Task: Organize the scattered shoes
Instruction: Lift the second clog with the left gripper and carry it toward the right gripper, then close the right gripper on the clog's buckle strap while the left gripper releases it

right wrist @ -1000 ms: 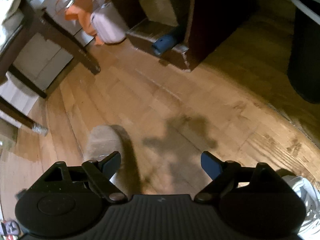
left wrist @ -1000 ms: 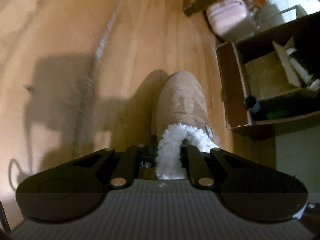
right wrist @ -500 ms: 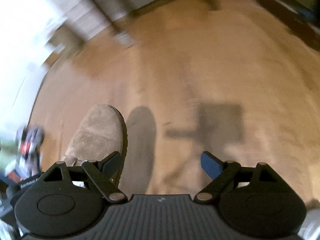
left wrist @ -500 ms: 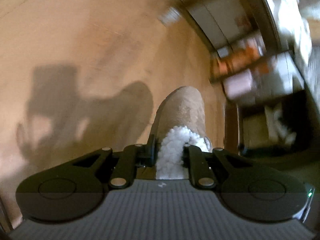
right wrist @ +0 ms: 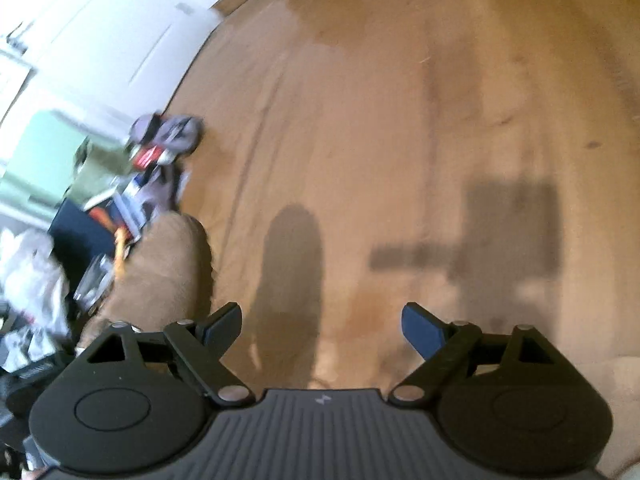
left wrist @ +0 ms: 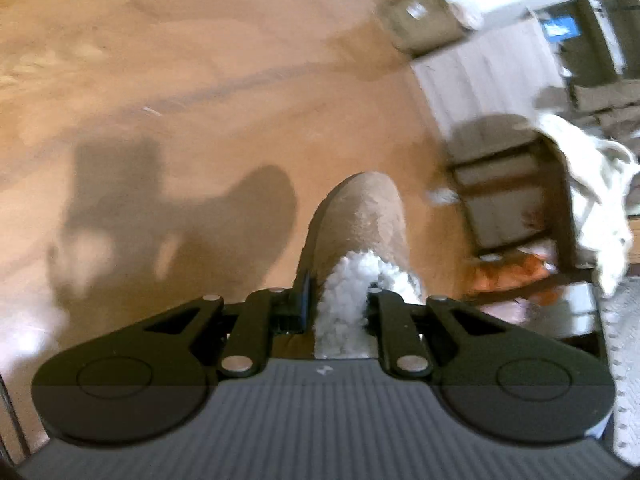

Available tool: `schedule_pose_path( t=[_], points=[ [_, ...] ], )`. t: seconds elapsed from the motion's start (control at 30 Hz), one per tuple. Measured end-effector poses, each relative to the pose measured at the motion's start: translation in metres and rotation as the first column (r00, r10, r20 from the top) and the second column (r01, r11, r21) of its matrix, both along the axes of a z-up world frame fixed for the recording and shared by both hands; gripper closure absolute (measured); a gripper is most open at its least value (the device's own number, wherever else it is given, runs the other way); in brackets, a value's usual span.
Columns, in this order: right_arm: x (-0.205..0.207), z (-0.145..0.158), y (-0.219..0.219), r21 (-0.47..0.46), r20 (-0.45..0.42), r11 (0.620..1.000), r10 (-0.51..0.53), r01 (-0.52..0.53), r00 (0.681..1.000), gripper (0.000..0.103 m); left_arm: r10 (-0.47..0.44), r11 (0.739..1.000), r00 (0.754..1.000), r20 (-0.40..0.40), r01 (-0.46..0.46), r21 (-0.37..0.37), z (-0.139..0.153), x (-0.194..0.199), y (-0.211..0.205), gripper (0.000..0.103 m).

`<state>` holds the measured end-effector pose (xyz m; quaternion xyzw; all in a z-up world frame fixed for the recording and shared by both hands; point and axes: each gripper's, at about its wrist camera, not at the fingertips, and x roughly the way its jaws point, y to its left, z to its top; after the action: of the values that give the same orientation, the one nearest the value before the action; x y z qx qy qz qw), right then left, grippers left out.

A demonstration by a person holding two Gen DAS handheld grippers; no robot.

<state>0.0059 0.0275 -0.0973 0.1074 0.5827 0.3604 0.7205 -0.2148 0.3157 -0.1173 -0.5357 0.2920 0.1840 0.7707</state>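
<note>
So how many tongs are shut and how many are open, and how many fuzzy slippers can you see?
Shut tongs: 1, the left tongs, clamped on the white fleece cuff of the tan suede slipper.
Open tongs: 1, the right tongs, nothing between them.
Tan fleece-lined slippers: 1, the same one in both views.
Total: 3 things.

One tan suede boot with white fleece lining (left wrist: 360, 224) shows in the left wrist view. One black two-finger gripper (left wrist: 335, 308) appears there, and one more (right wrist: 322, 322) in the right wrist view: two grippers.
</note>
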Motion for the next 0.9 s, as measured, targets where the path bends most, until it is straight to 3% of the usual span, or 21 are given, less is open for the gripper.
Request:
schedule_pose_path(
  t=[0.1,0.17,0.23,0.27,0.33,0.4,0.43,0.57,0.63,0.77,0.9],
  points=[
    [-0.021,-0.008,0.031,-0.004,-0.022,0.998,0.068,-0.068,0.997,0.015,0.082,0.996,0.993,-0.085,-0.083,-0.013,-0.025,-0.020,0.017,0.089],
    [-0.036,-0.013,0.051,-0.005,-0.034,0.991,0.132,-0.132,0.991,0.015,0.085,0.996,0.985,-0.149,-0.089,-0.019,-0.040,-0.026,0.022,0.089],
    [-0.051,-0.018,0.070,-0.008,-0.048,0.980,0.196,-0.196,0.979,0.015,0.064,0.998,0.965,-0.256,-0.068,-0.006,-0.054,-0.031,0.025,0.077],
    [-0.057,-0.021,0.077,-0.015,-0.056,0.973,0.229,-0.230,0.972,0.015,0.059,0.998,0.959,-0.279,-0.060,0.002,-0.055,-0.034,0.025,0.065],
    [-0.075,-0.027,0.094,-0.047,-0.085,0.943,0.324,-0.329,0.942,0.015,0.024,0.999,0.932,-0.361,-0.005,0.054,-0.051,-0.039,0.025,0.055],
    [-0.089,-0.025,0.099,-0.071,-0.099,0.927,0.361,-0.369,0.927,0.015,-0.013,0.991,0.926,-0.376,0.063,0.120,-0.046,-0.045,0.026,0.035],
    [-0.098,-0.022,0.103,-0.083,-0.111,0.914,0.388,-0.398,0.915,0.015,-0.018,0.991,0.927,-0.374,0.066,0.115,-0.045,-0.050,0.029,0.031],
    [-0.123,-0.019,0.117,-0.071,-0.119,0.893,0.435,-0.445,0.892,0.011,-0.042,0.998,0.949,-0.313,0.056,0.034,-0.044,-0.063,0.035,0.028],
    [-0.135,-0.020,0.119,-0.078,-0.127,0.886,0.446,-0.458,0.886,0.011,-0.054,0.998,0.945,-0.323,0.062,0.014,-0.045,-0.065,0.032,0.025],
    [-0.133,-0.030,0.118,-0.043,-0.217,0.929,0.350,-0.367,0.911,0.012,-0.078,0.997,0.944,-0.319,0.074,-0.027,-0.051,-0.064,0.032,0.025],
    [-0.120,-0.047,0.126,-0.022,-0.311,0.961,0.256,-0.276,0.915,0.030,-0.085,0.996,0.939,-0.332,0.083,-0.022,-0.052,-0.062,0.033,0.022]
  ],
)
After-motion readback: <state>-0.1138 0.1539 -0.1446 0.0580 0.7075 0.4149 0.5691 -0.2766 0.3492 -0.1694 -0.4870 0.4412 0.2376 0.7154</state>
